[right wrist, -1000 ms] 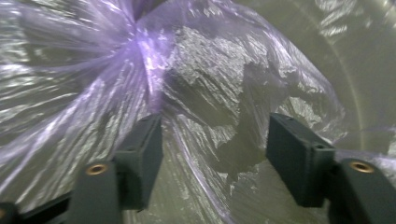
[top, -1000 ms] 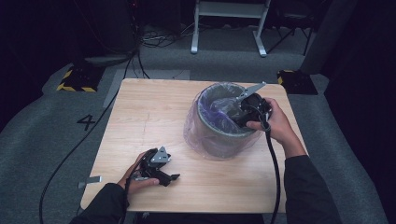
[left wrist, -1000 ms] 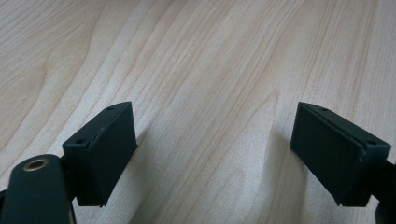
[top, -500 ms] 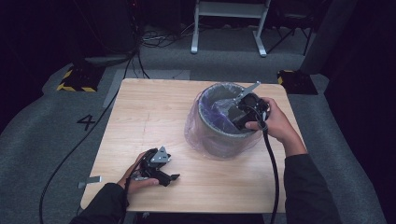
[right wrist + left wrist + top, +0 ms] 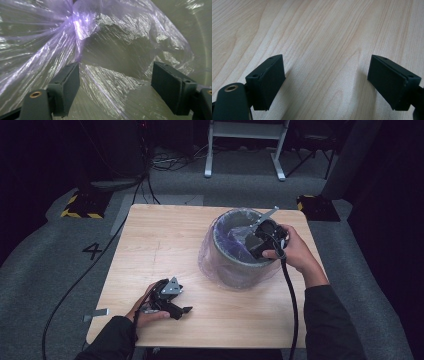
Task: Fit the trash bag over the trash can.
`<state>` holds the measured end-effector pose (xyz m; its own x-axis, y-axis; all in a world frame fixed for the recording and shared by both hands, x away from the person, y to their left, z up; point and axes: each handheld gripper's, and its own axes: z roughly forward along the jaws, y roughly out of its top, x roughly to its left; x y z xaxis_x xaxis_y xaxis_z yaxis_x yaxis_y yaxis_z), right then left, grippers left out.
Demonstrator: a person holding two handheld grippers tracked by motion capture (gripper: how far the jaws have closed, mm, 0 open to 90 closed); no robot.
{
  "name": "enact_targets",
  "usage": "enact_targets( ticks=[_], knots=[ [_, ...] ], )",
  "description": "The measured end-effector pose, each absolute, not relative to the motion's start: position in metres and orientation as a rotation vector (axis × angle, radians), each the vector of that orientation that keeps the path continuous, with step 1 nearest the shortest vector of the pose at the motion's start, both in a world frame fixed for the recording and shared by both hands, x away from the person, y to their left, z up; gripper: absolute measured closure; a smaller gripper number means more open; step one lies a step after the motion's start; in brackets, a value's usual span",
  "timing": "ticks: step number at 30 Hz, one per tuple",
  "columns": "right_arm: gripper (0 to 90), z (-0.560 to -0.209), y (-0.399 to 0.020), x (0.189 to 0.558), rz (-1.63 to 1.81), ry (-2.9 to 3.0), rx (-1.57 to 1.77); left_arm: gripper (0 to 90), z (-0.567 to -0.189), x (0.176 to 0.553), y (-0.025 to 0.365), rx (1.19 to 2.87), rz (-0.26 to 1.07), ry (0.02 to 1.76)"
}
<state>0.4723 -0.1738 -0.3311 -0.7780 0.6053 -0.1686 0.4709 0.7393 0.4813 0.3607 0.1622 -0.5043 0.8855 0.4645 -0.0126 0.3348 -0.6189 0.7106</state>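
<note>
A grey round bin [image 5: 235,270] lined with a thin purple plastic bag [image 5: 225,227] stands on the right half of the wooden table [image 5: 165,240]. My right gripper [image 5: 252,251] reaches over the near right rim and points down into the bin. In the right gripper view its jaws [image 5: 116,85] stand wide and have just been opening; the crinkled bag film [image 5: 50,37] lies beyond them and nothing is pinched. My left gripper [image 5: 182,312] rests near the table's front edge. Its jaws [image 5: 327,82] are open over bare wood.
The bag's skirt hangs loose around the bin's outside. Cables [image 5: 75,285] run over the grey floor at the left, and one trails from the right gripper along the forearm. A yellow-black striped block [image 5: 80,205] and a stand's white legs [image 5: 245,150] lie beyond the table.
None of the hands has shifted noticeably; the right gripper stays inside the bin's mouth and the left one stays on the table.
</note>
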Motion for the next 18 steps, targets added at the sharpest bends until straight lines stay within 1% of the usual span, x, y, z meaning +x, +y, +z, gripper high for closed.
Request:
enact_targets(
  ticks=[7, 15, 18],
  knots=[
    [22.8, -0.3299, -0.1767, 0.4700, 0.653, 2.593, 0.850, 13.9, -0.5043, 0.3608, 0.1622, 2.292, 0.221, 0.571],
    [27.8, -0.3279, -0.1790, 0.4697, 0.759, 2.552, 0.859, 13.9, -0.5043, 0.3607, 0.1622, 2.292, 0.221, 0.571],
    [28.0, -0.3284, -0.1793, 0.4702, 0.772, 2.547, 0.868, 13.9, -0.5043, 0.3607, 0.1622, 2.292, 0.221, 0.571]
  ],
)
